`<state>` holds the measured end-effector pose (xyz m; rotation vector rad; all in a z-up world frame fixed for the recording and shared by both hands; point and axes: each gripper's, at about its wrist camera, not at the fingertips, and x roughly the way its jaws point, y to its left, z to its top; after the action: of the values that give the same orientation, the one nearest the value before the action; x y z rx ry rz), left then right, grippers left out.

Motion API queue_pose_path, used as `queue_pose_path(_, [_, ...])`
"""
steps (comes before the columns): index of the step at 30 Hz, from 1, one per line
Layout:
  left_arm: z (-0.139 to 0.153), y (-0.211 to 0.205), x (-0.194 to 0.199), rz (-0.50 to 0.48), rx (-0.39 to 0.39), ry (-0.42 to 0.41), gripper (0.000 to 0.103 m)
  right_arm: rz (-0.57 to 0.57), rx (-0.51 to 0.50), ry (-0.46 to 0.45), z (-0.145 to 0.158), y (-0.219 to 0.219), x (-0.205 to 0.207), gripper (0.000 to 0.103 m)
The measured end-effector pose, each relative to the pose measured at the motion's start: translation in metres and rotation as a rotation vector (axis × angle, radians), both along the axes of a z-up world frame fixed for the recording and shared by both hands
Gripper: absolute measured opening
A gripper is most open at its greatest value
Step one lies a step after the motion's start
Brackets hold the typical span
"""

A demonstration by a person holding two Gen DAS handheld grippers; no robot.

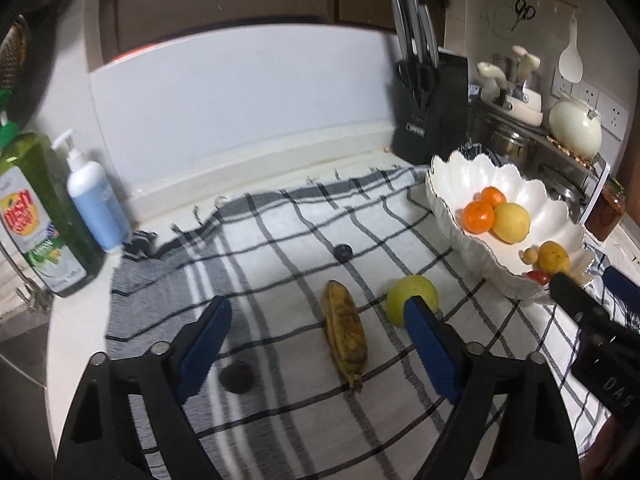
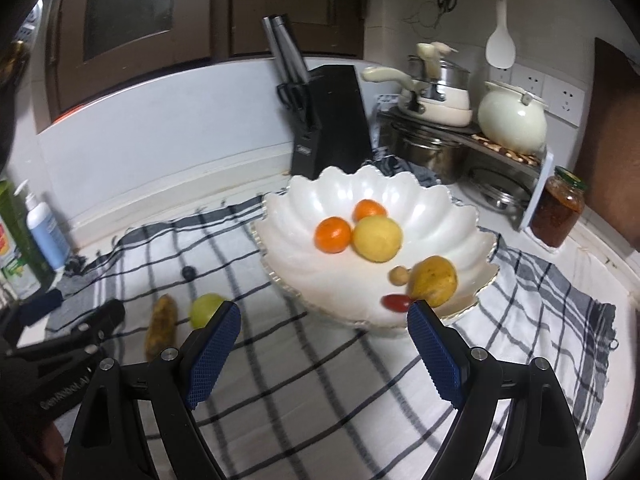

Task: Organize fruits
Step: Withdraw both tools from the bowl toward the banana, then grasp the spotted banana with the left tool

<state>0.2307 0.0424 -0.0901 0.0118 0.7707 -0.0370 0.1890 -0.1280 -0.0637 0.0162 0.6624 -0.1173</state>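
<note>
On the far left, at abt 9 o'clock of the left wrist view, stood a green dish-soap bottle [image 1: 38, 216] and a pump bottle [image 1: 94, 204], both off the checked cloth [image 1: 280, 240]. The left gripper [image 1: 318, 320] hung over the cloth w/ fingers spread wide, nothing between them. A small dark fruit [image 1: 237, 377] lay just inside its left finger, at abt 7 o'clock of the gap. Another dark round one [image 1: 343, 252] sat farther out at 12 o'clock.

The banana [image 1: 345, 334] lay almost centred between the fingers, long axis running roughly 11-to-5, i.e. nearly along the fingers rather than across them. So the left gripper was judged nearer and better placed; closing across the banana's narrow width looked workable w/o much wrist turn. The green-yellow fruit [image 1: 412, 298] sat at 1 o'clock, partly behind the right finger.

Rightward, the scalloped white bowl [image 2: 304, 200] held oranges, a lemon and smaller fruit. The right gripper [image 2: 324, 320] faced it at 12 o'clock, fingers released, empty.
</note>
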Motion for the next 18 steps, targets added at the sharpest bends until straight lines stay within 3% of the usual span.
queue_pose_path(11, [-0.041, -0.012, 0.033, -0.005, -0.008, 0.082, 0.057, -0.013, -0.073, -0.032, -0.007, 0.001, 0.023, 0.086])
queue_pose_path(18, [-0.059, -0.015, 0.042, -0.008, -0.002, 0.118, 0.056, 0.001, -0.115, -0.037, -0.013, 0.007, 0.028, 0.086])
